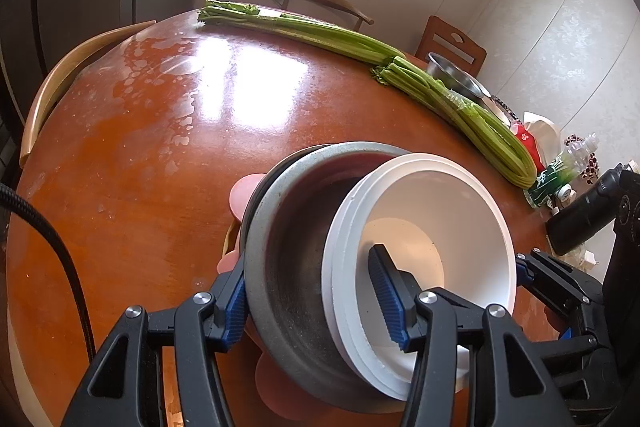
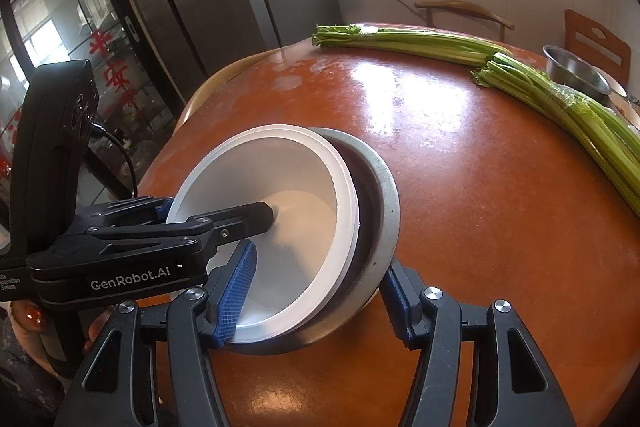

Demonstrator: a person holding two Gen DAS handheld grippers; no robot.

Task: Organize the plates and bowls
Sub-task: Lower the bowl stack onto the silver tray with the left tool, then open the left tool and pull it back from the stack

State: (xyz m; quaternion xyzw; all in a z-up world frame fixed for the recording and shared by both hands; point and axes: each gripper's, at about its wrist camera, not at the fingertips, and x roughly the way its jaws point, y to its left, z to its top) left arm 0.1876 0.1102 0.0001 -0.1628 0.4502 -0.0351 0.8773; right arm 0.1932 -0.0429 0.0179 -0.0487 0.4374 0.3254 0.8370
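A stack of dishes is held tilted above the round brown table (image 1: 160, 147): a white bowl (image 1: 452, 211) nested in a grey speckled bowl (image 1: 296, 251), with a pink plate (image 1: 245, 193) behind. My left gripper (image 1: 314, 305) is shut across the stack's near rim, one finger inside the white bowl. In the right wrist view my right gripper (image 2: 316, 301) is shut on the same white bowl (image 2: 280, 179) and grey bowl (image 2: 386, 195) from the other side. The left gripper (image 2: 224, 223) shows there, reaching into the white bowl.
Two long celery bunches (image 1: 340, 39) lie across the far side of the table. A steel bowl (image 1: 456, 77) sits at the far right edge, with bags and a plastic bottle (image 1: 568, 167) near it. Wooden chairs (image 1: 452, 43) stand around the table.
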